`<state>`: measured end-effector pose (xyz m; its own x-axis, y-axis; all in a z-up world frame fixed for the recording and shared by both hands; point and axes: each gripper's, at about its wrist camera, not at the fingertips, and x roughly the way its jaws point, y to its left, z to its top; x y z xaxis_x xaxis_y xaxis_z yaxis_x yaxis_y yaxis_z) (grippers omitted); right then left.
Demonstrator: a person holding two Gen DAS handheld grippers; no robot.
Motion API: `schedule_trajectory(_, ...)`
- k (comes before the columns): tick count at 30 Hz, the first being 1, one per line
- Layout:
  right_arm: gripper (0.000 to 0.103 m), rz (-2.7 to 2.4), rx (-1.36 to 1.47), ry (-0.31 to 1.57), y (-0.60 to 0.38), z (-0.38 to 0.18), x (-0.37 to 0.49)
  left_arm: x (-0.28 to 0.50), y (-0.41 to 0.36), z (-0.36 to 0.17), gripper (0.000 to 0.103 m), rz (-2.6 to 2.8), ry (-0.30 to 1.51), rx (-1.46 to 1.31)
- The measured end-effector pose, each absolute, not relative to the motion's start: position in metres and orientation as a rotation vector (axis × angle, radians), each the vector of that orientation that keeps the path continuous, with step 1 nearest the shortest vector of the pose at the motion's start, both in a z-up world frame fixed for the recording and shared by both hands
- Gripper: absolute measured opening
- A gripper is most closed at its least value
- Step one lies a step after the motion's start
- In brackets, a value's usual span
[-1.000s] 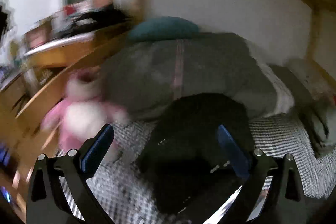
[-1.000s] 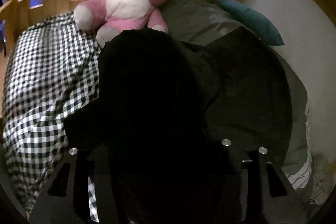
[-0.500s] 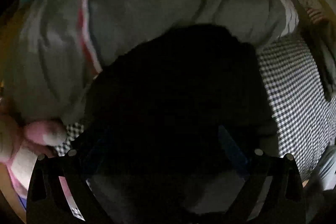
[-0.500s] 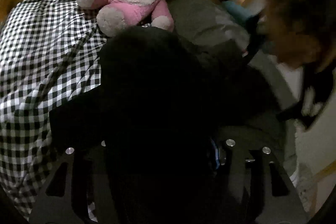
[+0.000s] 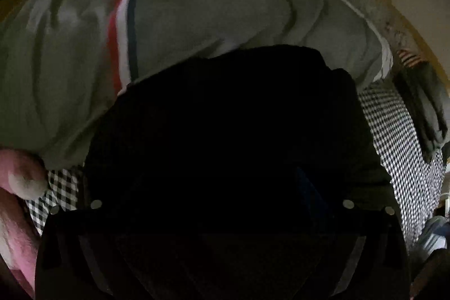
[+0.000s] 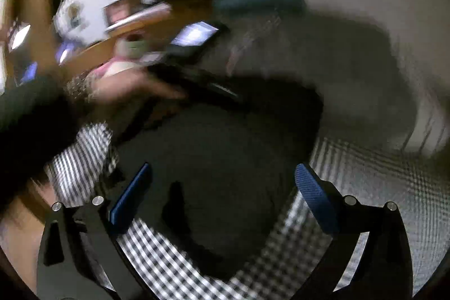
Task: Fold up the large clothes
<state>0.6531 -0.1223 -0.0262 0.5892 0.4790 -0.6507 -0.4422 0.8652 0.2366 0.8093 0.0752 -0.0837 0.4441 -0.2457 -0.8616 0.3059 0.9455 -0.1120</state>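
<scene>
The right hand-held gripper (image 6: 222,196) is opening wide and has let go of the black garment (image 6: 219,159), which now lies on the checked bed sheet (image 6: 365,173). The left hand-held gripper (image 5: 222,187) has come down onto it; its jaws I cannot tell. This fold seems laid.

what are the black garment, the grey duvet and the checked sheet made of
Black garment: soft matte fabric; too dark to tell the weave.
Grey duvet: padded cloth, puffy with broad soft creases, matte, with a red, white and dark stripe.
Checked sheet: thin woven cloth, probably cotton, lying flat in a fine black-and-white gingham.
</scene>
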Motion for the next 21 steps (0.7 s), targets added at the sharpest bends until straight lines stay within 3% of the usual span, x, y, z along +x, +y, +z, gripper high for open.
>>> schedule_trajectory(4, 0.101, 0.564, 0.084, 1.021, -0.107, -0.078, 0.700, 0.782, 0.100, -0.079, 0.099, -0.292, 0.976, 0.043)
schedule_trajectory(11, 0.101, 0.516, 0.002, 1.022, -0.095, -0.101, 0.700, 0.695, 0.115, -0.029, 0.098, -0.038, 0.801, -0.076)
schedule_trajectory(16, 0.101, 0.519, 0.053, 1.008, -0.109, -0.101, 0.690, 0.632, 0.116, -0.058, 0.098, 0.091, 0.750, -0.074)
schedule_trajectory(21, 0.100, 0.555, 0.099, 0.980, -0.129, -0.084, 0.664, 0.633, 0.118, -0.079, 0.099, 0.087, 0.728, -0.101)
